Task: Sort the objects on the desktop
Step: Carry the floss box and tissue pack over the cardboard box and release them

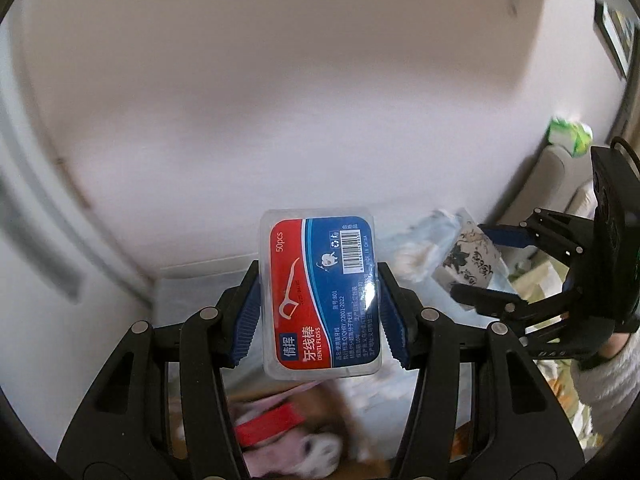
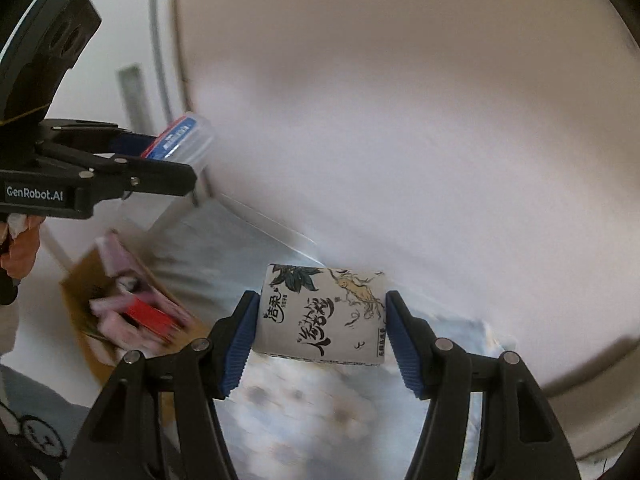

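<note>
Wall surface (image 1: 280, 100), pale and blurred, fills the background beyond both tongs. Below and behind the left tongs sits a brown cardboard box (image 2: 86, 292) holding pink items and a red piece (image 2: 150, 316); the contents are too smeared to identify further. A pale patterned cloth (image 2: 304, 404) lies directly beneath the right tongs.

Left gripper (image 1: 318, 300): jaws partly open, blue ribbed pads pressed against the two long sides of a clear plastic dental floss box (image 1: 320, 296) with a red and blue label. The box is held off any surface, label facing the camera, projecting forward past the fingertips. Seen from the right wrist view, the same box (image 2: 186, 140) protrudes from the left tongs, tilted upward.

Right gripper (image 2: 322, 320): jaws partly open, pads clamped on the two short sides of a white tissue pack (image 2: 320, 312) printed with black calligraphy, dark leaves and a ginseng root. The pack sits crosswise between the fingertips, clear of the cloth below. From the left wrist view, the pack (image 1: 472, 256) lies to the right of the left tongs, well apart from the floss box.

A hand in a fleecy sleeve (image 1: 604, 384) carries the right tongs.
</note>
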`<state>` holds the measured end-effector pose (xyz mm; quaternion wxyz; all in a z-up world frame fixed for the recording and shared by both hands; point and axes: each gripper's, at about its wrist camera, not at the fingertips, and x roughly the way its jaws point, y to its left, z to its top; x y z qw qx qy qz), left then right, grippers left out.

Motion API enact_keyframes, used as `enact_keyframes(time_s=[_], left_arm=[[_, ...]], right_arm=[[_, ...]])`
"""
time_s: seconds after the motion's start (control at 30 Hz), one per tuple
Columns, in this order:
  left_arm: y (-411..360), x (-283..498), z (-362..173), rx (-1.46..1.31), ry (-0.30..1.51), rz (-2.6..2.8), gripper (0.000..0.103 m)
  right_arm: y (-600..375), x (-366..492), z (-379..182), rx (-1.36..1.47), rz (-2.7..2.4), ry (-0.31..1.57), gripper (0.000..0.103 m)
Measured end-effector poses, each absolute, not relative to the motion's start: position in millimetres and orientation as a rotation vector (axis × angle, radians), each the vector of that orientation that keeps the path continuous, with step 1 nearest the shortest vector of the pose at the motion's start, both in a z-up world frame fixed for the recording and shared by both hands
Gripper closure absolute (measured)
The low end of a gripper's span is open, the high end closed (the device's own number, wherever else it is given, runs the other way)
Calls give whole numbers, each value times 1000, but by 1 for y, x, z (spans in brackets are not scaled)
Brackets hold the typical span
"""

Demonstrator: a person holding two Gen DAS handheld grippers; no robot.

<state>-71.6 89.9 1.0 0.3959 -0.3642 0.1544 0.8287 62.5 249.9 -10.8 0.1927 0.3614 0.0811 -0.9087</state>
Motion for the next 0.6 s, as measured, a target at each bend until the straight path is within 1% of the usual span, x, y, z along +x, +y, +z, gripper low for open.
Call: enact_keyframes(time_s=[0.13,0.27,0.43,0.6], left_arm=[[23,-80,4,-928,402,2203,52],[-26,-83,-18,-996,430,2255,52],[-76,-83,-72,-1169,398,2238,52],[-102,-77,-131,-1313,387,2184,52]], right_arm=[[183,68,2,968,-2453,247,45],[127,76,-12,977,-2342,272,45],[70,84,-51,1064,-2214,275,45],[46,93,-88,1186,-2140,270,45]])
